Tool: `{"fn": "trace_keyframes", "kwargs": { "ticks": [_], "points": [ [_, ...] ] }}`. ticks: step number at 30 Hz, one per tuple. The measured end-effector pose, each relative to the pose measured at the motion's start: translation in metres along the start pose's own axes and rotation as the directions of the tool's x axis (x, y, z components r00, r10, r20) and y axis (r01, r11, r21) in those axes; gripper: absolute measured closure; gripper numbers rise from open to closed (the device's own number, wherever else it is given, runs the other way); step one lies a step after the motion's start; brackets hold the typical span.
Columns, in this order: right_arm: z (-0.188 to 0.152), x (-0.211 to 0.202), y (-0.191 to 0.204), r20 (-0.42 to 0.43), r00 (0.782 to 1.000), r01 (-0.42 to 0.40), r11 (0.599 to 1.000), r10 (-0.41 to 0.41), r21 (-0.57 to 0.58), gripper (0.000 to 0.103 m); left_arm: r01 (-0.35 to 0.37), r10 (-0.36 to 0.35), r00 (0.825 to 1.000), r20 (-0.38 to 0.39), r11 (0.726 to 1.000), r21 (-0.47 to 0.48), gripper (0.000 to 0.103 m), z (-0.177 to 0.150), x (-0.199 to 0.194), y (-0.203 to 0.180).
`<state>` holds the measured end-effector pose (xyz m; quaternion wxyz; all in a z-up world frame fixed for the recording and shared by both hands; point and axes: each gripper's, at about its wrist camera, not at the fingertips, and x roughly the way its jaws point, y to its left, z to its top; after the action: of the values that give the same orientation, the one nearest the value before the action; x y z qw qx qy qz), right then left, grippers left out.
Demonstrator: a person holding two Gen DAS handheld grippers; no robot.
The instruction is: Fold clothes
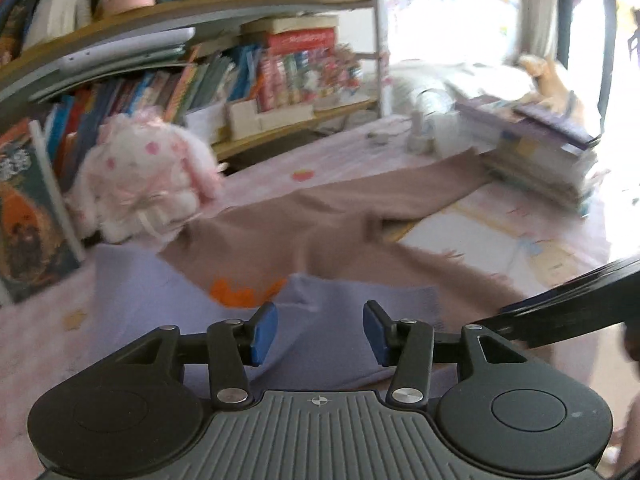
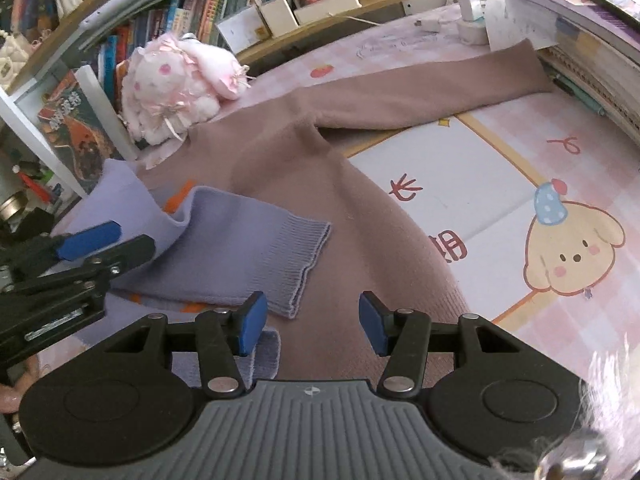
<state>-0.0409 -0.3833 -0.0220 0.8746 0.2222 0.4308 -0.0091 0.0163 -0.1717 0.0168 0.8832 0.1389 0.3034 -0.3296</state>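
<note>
Starting at the left of the right wrist view, the left gripper [image 2: 86,240] reaches in over the near-left edge of the sweater [image 2: 280,184], a brown knit with lavender sleeves spread on a pink checked tablecloth [image 2: 600,208]. Its blue pads stand apart with nothing between them. Just right of it, one lavender sleeve [image 2: 256,248] is already folded across the brown body, its ribbed cuff lying flat. Farther right and nearer, the right gripper [image 2: 308,322] hovers above the lower body of the sweater, jaws wide and empty.

By my reading the fold is at an early stage: one sleeve is brought in, while the brown sleeve [image 2: 432,92] is stretched out far right, its end beside a stack of books [image 2: 592,52]. That sleeve and the body folds are left to do.

A pink plush rabbit [image 2: 176,84] sits at the far-left edge of the sweater, touching or overlapping the shoulder; which, I cannot tell. The sweater's hem is hidden beneath both grippers. An orange motif [image 1: 236,292] shows only in part under the folded sleeve. The left wrist view is blurred, so fine detail there is unreadable
</note>
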Motion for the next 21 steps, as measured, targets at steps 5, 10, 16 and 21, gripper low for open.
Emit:
{"fn": "trace_keyframes", "kwargs": {
  "ticks": [5,10,16,21],
  "points": [
    [0.010,0.016,-0.004,-0.037,0.995,-0.090,0.994,0.093,0.056,0.062,0.050,-0.050,0.999,-0.010,0.999,0.016,0.055,-0.003,-0.002,-0.011],
    [0.020,0.044,-0.001,-0.089,0.989,-0.109,0.991,0.115,0.072,0.095,0.040,-0.037,0.999,-0.031,0.993,0.109,0.055,-0.007,0.005,-0.030],
    [0.033,0.030,-0.003,-0.058,0.949,-0.296,0.937,0.311,0.188,0.099,0.031,-0.020,0.998,-0.054,0.975,0.220,0.055,-0.011,0.013,-0.052],
    [0.039,0.018,0.001,-0.052,0.907,-0.396,0.888,0.418,0.235,0.099,-0.060,0.058,0.998,0.019,0.988,0.142,0.072,-0.009,-0.004,-0.029]
  ]
}}
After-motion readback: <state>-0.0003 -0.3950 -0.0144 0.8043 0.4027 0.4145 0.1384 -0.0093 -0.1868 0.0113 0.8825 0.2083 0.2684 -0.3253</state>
